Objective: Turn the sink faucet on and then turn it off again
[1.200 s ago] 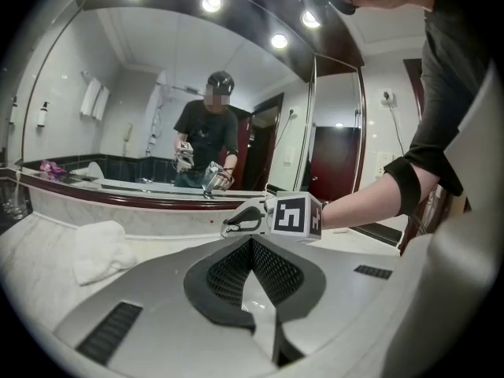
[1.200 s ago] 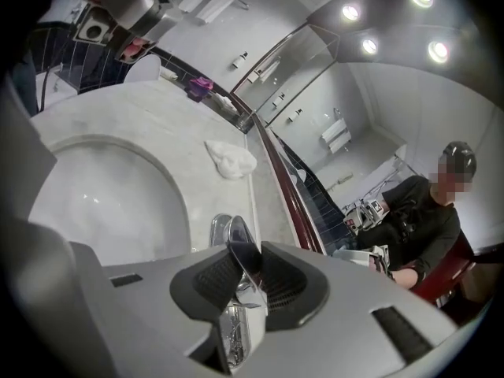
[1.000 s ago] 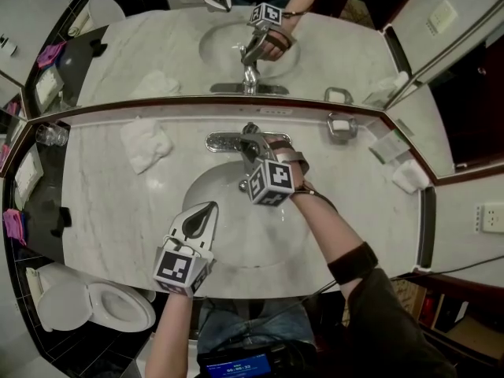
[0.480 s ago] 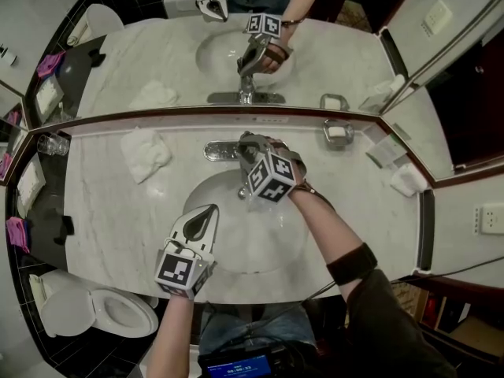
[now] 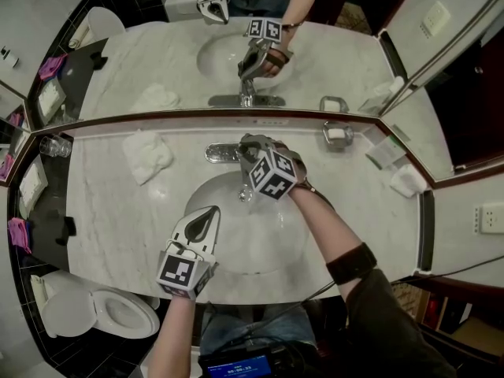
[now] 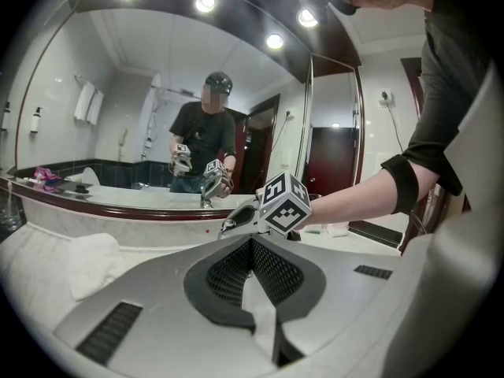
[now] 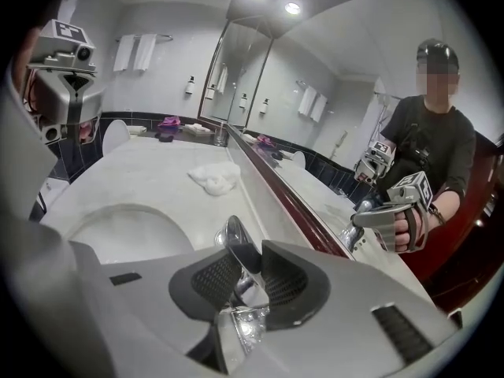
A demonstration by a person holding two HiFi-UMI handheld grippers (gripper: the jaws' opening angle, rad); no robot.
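— Faucet [image 5: 217, 152] at the back of the sink [image 5: 236, 260]. Right gripper [image 7: 244, 274] is clamped on its lever [image 7: 234, 240], and the jaws have just eased a touch wider. Left gripper [image 6: 252, 250] is closed and empty, over the sink's front edge.
— On stroke or off? Can't see water. The next move needs a lever swing without slipping. Writing? None readable, only square markers.

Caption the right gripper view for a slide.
Right tongs, jaws just opening slightly, clasp the shiny chrome faucet lever beside the white oval sink basin.
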